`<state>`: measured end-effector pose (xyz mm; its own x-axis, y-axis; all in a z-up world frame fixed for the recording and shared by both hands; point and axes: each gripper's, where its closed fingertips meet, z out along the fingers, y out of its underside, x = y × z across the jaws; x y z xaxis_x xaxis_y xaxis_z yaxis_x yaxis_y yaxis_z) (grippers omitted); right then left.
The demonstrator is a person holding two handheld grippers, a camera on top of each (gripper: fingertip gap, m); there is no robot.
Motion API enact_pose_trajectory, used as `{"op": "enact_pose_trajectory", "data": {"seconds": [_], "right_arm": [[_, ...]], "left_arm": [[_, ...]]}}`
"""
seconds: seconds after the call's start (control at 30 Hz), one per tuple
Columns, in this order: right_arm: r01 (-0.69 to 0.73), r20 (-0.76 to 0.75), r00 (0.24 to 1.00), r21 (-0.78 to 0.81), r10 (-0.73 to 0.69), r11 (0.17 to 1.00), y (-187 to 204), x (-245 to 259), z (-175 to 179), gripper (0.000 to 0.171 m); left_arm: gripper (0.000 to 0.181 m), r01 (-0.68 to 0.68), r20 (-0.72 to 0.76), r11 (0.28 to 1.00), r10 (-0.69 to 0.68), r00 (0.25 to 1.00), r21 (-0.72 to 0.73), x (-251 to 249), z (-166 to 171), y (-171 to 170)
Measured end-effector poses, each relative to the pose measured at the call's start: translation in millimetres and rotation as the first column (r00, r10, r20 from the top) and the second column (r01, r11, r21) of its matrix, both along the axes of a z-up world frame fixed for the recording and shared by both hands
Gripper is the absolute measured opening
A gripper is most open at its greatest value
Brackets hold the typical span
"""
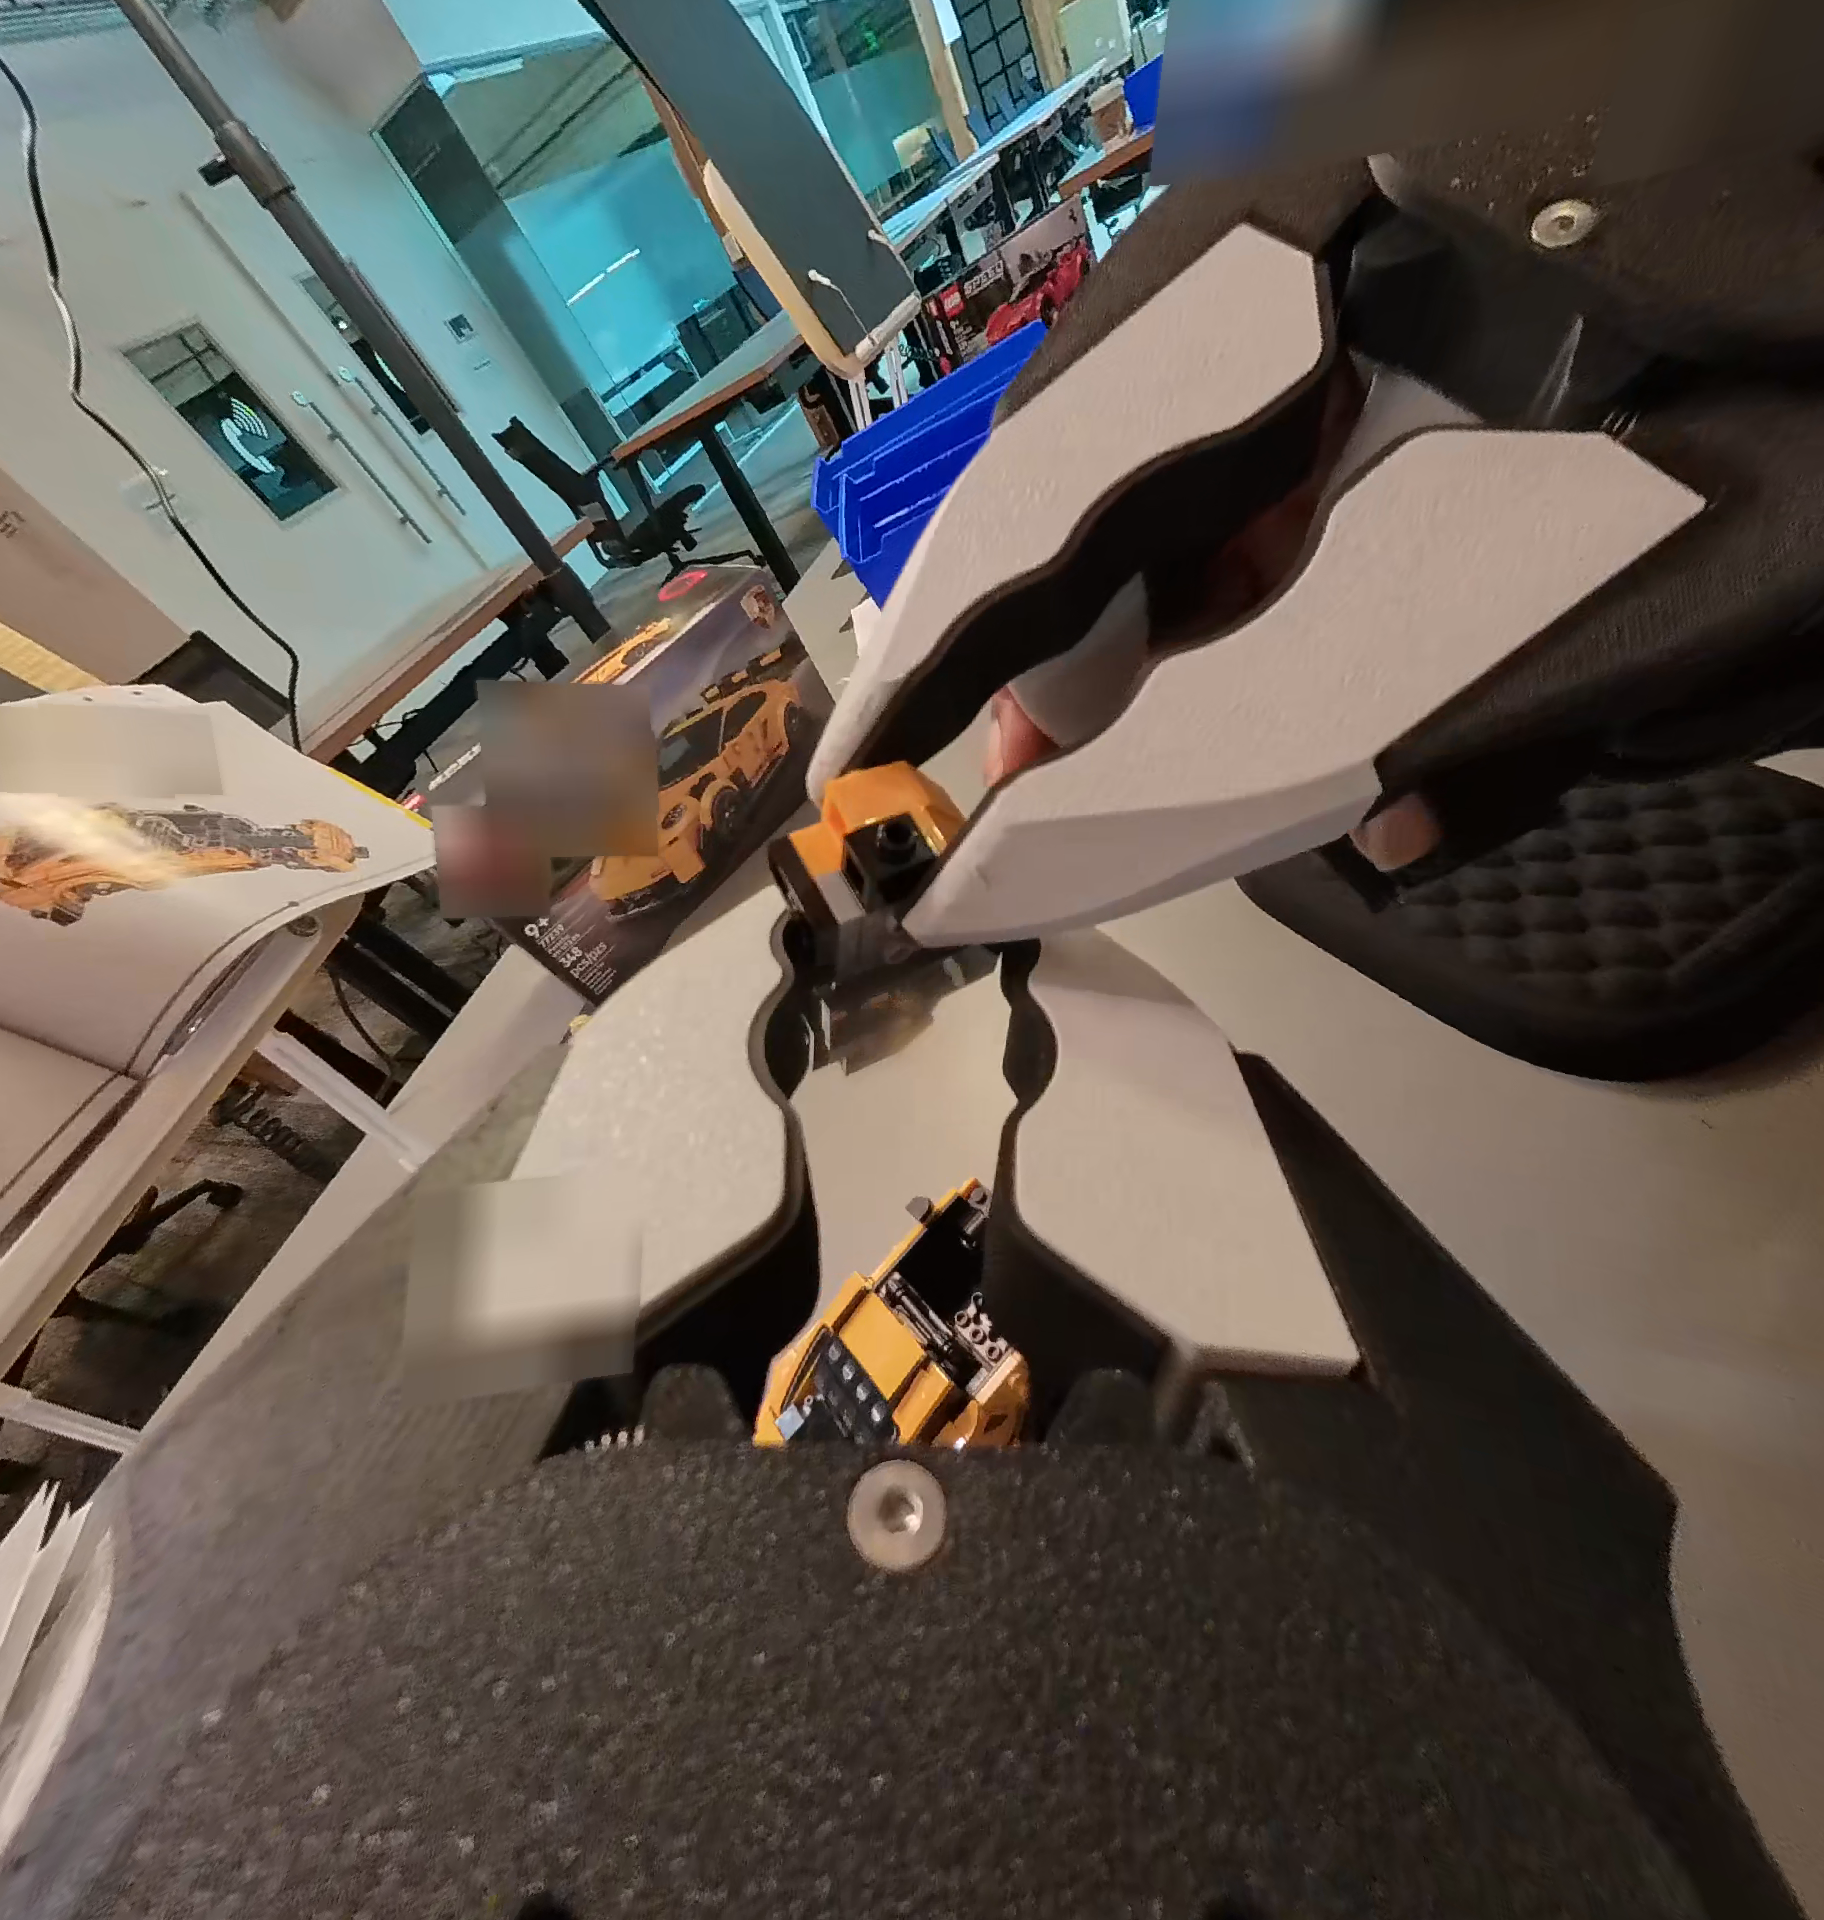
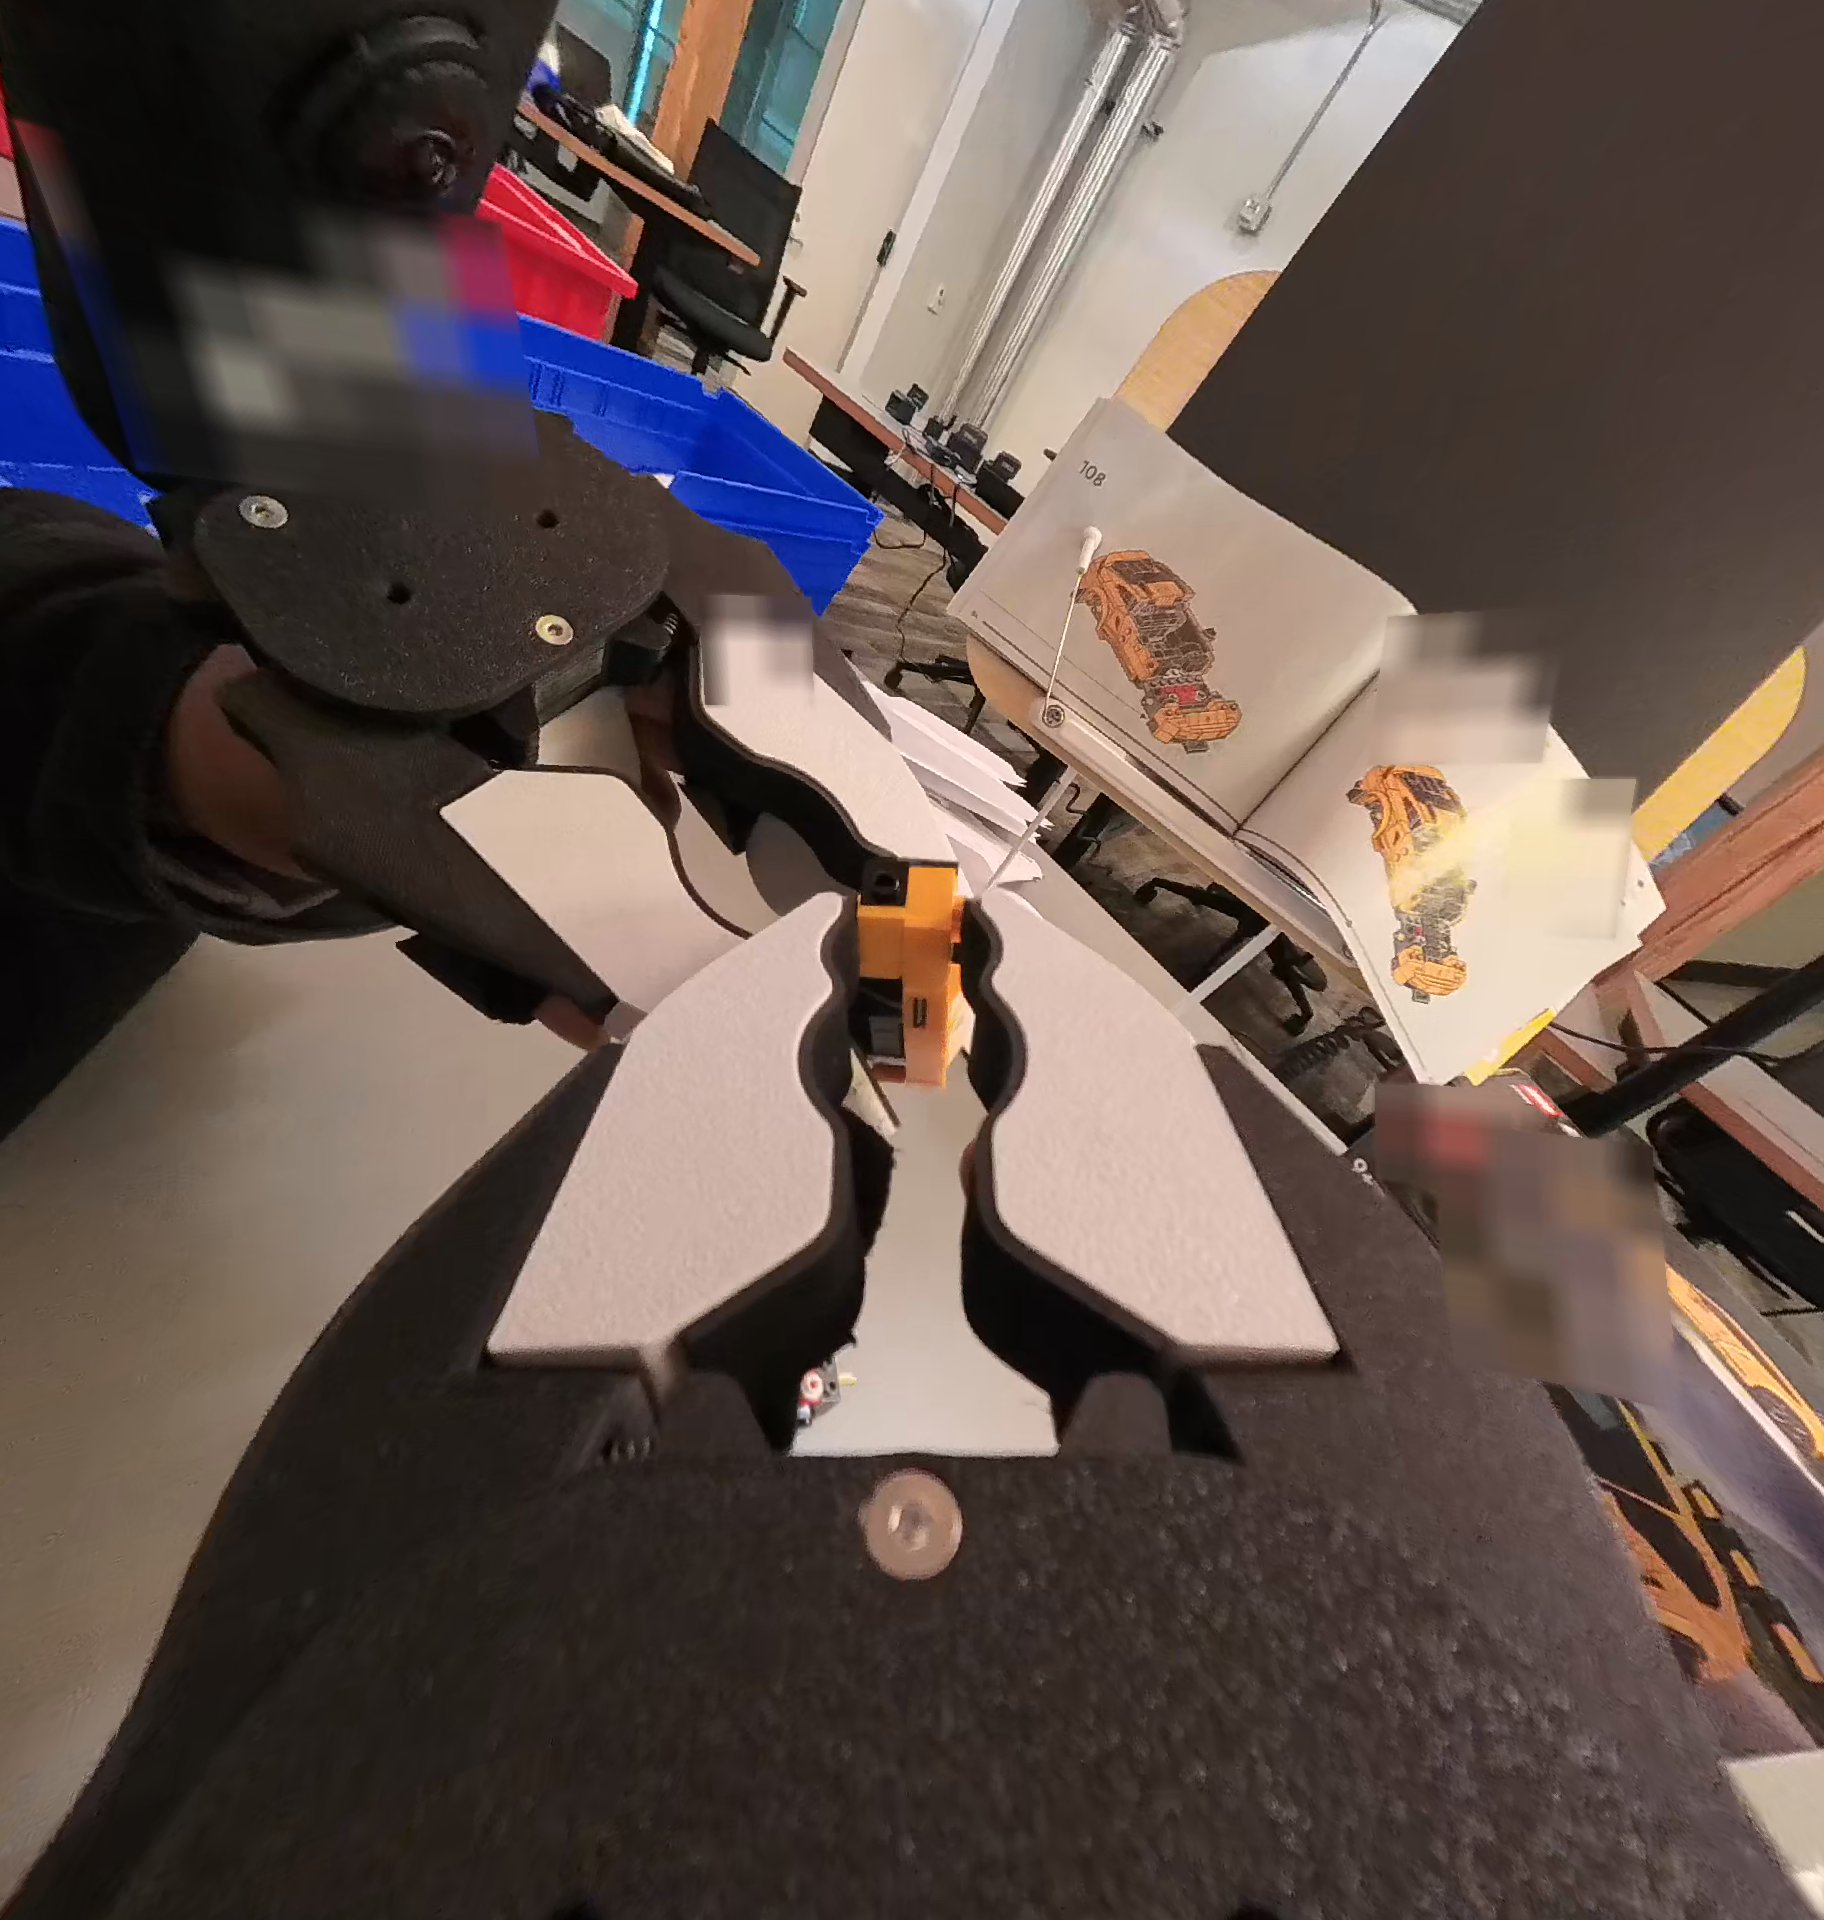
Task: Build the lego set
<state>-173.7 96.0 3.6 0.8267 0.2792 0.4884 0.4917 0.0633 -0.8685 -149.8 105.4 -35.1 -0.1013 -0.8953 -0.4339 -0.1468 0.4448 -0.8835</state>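
Note:
A small yellow, black and grey Lego sub-assembly (image 1: 872,862) is held in the air between both grippers. My left gripper (image 1: 897,951) is shut on its grey and black lower part. My right gripper (image 1: 866,842) comes in from the upper right and is shut on the yellow upper part. In the right wrist view the same sub-assembly (image 2: 913,966) sits between my right gripper's (image 2: 910,935) tips, and the left gripper's fingers (image 2: 575,862) reach in from the left. The yellow Lego car body (image 1: 887,1351) lies on the grey table (image 1: 1510,1299) below.
An open instruction booklet (image 2: 1251,675) on a stand is off the table's edge, also in the left wrist view (image 1: 160,831). The Lego box (image 1: 700,790) stands at the table's far side. Blue bins (image 2: 679,436) and a red bin (image 2: 544,260) are behind. Some 4 centimeters of space lies between my two pairs of fingers.

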Motion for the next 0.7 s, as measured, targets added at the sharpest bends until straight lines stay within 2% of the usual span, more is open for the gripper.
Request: {"op": "enact_pose_trajectory", "data": {"seconds": [0.23, 0.3, 0.4, 0.53, 0.7], "right_arm": [[0.004, -0.055, 0.998, -0.022, -0.005, 1.000, 4.1, 0.1, -1.4, 0.019], [-0.008, -0.060, 0.998, -0.002, 0.008, 1.000, 2.5, -1.4, 2.9, 0.029], [-0.010, -0.046, 0.999, 0.005, 0.010, 1.000, 3.6, -2.9, 3.8, 0.030], [-0.021, -0.024, 0.999, 0.018, 0.022, 1.000, 5.4, -6.8, 2.4, 0.017], [-0.019, -0.026, 0.999, 0.055, 0.021, 0.998, 4.1, -8.8, 4.3, 0.016]], "left_arm": [[0.035, 0.010, 0.013, 0.998, -0.009, 1.000, -0.067, 2.7, -1.2, 2.5], [0.035, -0.001, 0.021, 0.998, 0.003, 1.000, -0.070, 2.4, 0.2, 5.1], [0.035, -0.005, 0.018, 0.999, 0.006, 1.000, -0.052, 2.8, -0.2, 5.4], [0.035, -0.019, 0.011, 1.000, 0.019, 1.000, 0.016, 4.5, -2.1, 1.8], [0.035, -0.038, 0.028, 0.997, 0.037, 0.999, 0.061, 3.9, 1.3, 1.5]]}}
